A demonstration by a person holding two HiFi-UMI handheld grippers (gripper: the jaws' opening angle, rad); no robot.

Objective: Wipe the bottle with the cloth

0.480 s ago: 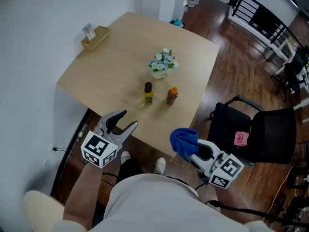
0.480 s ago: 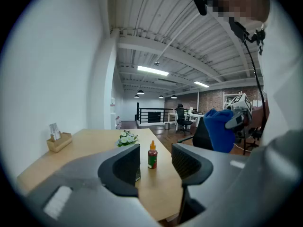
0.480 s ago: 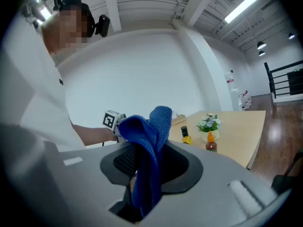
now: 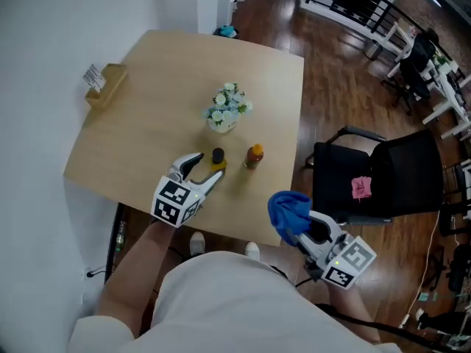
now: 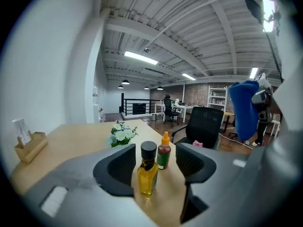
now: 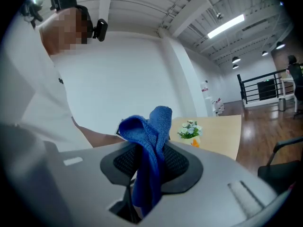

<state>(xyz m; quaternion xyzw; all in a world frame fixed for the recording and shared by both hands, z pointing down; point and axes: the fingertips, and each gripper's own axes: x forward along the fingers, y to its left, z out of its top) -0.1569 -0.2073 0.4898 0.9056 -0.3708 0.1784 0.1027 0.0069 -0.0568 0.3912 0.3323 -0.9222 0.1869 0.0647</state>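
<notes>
Table (image 4: 147, 109) first: over its six o'clock edge my left claw (image 4: 207, 166) stands spread. At four o'clock, off the table, my right claw (image 4: 296, 230) pinches the blue cloth (image 4: 288, 210). The bottle (image 4: 218, 160) stands untouched between the left jaws.

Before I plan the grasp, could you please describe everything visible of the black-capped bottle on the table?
The bottle is small and clear, holds yellow liquid and has a round black cap. It stands upright on the wooden table, apart from a red sauce bottle beside it. The left gripper frames it with open jaws, and neither pad touches it.
</notes>
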